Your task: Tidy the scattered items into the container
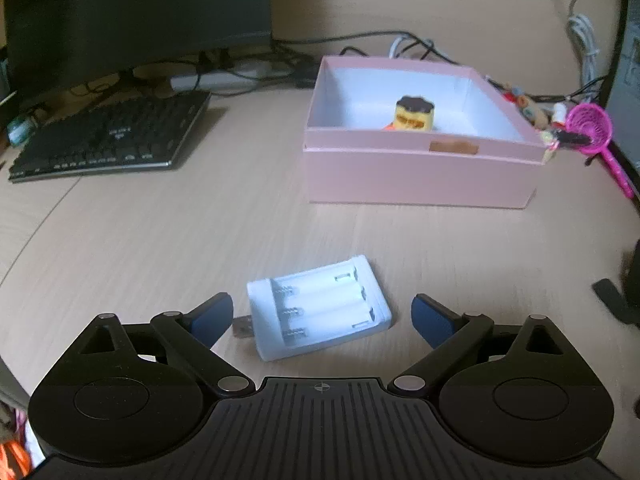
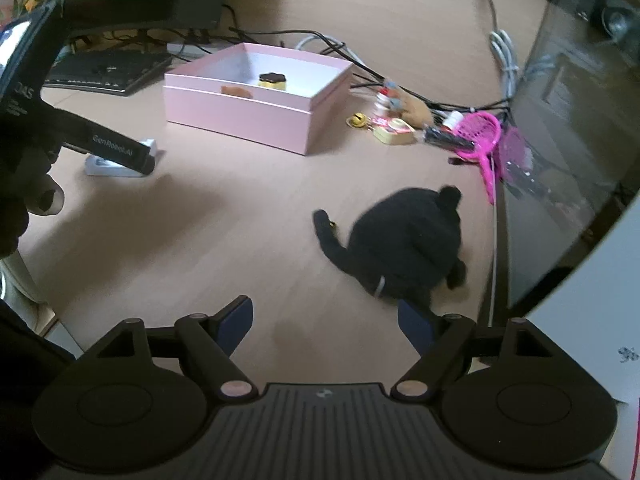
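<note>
Between your left gripper's [image 1: 322,312] spread blue fingers lay the white battery charger [image 1: 320,306], flat on the desk [image 1: 160,232], neither pad touching it. Its long axis ran crosswise, nearly pad to pad, with the USB plug pointing at the left finger. You probably needed only to close. The pink box [image 1: 420,172] sat beyond, slightly right, already holding a yellow toy [image 1: 414,114]. Your right gripper [image 2: 326,326] also stood apart and empty; the black plush [image 2: 404,248] lay ahead to its right, its near edge covering the right fingertip, so contact was unclear. Small clutter [image 2: 396,126] past the box was too blurred to name.
</note>
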The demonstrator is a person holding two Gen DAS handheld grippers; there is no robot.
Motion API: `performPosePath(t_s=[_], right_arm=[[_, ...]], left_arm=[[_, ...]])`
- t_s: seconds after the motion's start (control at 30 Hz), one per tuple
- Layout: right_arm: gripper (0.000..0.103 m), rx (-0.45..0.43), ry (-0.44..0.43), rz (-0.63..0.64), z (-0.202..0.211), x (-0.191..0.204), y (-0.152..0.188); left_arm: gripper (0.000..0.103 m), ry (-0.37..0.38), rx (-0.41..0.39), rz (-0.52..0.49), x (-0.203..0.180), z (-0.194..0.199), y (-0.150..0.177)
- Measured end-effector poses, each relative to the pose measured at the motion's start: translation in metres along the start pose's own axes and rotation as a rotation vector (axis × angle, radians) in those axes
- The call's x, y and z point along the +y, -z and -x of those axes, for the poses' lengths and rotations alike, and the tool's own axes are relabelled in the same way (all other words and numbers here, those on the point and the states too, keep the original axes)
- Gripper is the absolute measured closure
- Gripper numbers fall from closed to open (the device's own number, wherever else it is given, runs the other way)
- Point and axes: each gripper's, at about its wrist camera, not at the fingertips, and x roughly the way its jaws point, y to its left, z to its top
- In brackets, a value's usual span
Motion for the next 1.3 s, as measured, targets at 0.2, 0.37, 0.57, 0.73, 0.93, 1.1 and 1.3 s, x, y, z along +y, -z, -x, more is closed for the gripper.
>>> performPosePath(t_s=[0.2,0.37,0.57,0.73,0.93,1.1,1.3], right_arm=[[0.023,-0.079,0.050,0.020,-0.005,0.007,-0.014],[0.023,-0.124,0.258,0.089,-0.032,0.024,-0.029],[0.012,-0.180,0.326,-0.001,-0.038,0.013,-0.044],[0.008,-0.118,0.363,-0.034,-0.064,0.000,-0.056],[0.032,-0.049,0.321,-0.110,-0.075,-0.008,-0.057],[0.045,-0.058,0.201,-0.142,-0.045,0.000,-0.053],[0.045,-0.054,0.085,-0.125,-0.019,0.023,-0.041]], left_arm=[[0.004,-0.037,0.000,-0.093,-0.002,-0.009,0.006],[0.003,-0.125,0.006,-0.101,0.026,-0.007,0.008],[0.003,-0.162,0.027,-0.066,0.069,0.001,0.014],[0.003,0.004,0.004,-0.060,0.087,0.013,0.022],[0.002,0.083,-0.090,-0.234,0.085,0.013,0.014],[0.002,0.091,-0.085,-0.339,0.085,-0.008,0.000],[0.002,0.172,-0.029,-0.295,0.096,-0.031,-0.016]])
